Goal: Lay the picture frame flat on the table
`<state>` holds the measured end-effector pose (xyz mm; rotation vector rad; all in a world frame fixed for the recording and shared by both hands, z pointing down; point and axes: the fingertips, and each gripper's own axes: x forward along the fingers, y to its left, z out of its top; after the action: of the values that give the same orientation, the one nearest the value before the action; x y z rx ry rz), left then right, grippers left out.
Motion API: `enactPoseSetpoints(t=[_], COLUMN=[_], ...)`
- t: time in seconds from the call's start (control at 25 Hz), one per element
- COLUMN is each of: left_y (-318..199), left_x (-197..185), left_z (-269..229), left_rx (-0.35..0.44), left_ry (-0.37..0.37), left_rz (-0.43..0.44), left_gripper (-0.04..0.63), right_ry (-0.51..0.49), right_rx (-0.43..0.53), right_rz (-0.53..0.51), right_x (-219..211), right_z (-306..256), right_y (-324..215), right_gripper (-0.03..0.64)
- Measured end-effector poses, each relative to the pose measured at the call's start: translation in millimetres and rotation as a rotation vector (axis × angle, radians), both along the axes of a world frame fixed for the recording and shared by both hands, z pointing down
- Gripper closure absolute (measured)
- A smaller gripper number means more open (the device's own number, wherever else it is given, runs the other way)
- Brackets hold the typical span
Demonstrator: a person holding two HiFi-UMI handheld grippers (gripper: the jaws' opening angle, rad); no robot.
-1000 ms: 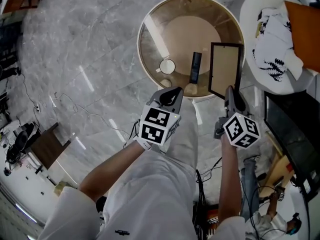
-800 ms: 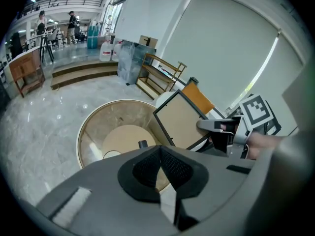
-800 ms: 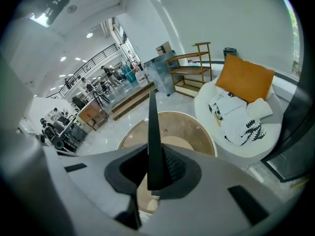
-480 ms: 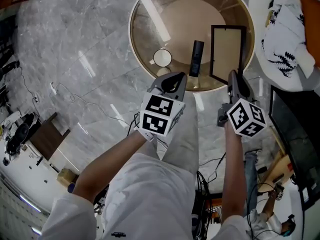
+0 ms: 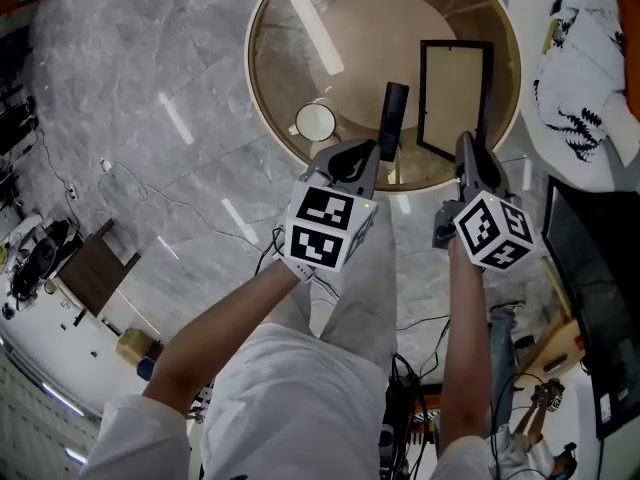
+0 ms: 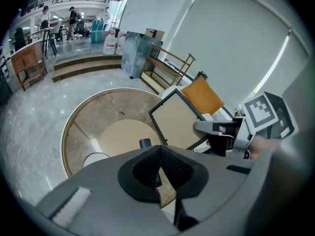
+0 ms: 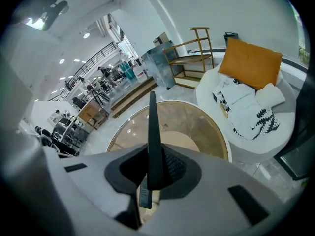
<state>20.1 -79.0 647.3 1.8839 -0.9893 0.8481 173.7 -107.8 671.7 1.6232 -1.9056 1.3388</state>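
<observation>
The right claw (image 5: 466, 150) is clamped narrowly on the near edge of the frame (image 5: 455, 93). The frame sits at the upper right of the head view, over the round glass table (image 5: 262, 98). Whether it touches the glass is unclear. In the right gripper view the frame shows edge-on. The left claw (image 5: 362, 158), at centre, is closed and empty. A cup (image 5: 316, 122) and a dark bar (image 5: 392, 118) are on the table.
</observation>
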Motion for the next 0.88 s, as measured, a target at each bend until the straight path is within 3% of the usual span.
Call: enactPoseSetpoints(t=[0.68,0.88], left_y=[-5.6,-3.6], left_x=[23.4,22.1], left_z=[45.0,50.1], left_rx=[-0.034,-0.035], left_ry=[-0.016,-0.028], left_rz=[0.030,0.043], left_gripper=[0.591,0.591], right_ry=[-0.091,-0.076], right_rx=[0.019,0.024], right_rz=[-0.026,-0.035], right_x=[1.4,2.2], right_z=[53.9,60.8], right_y=[-13.7,-11.5], right_gripper=[0.577,0.577])
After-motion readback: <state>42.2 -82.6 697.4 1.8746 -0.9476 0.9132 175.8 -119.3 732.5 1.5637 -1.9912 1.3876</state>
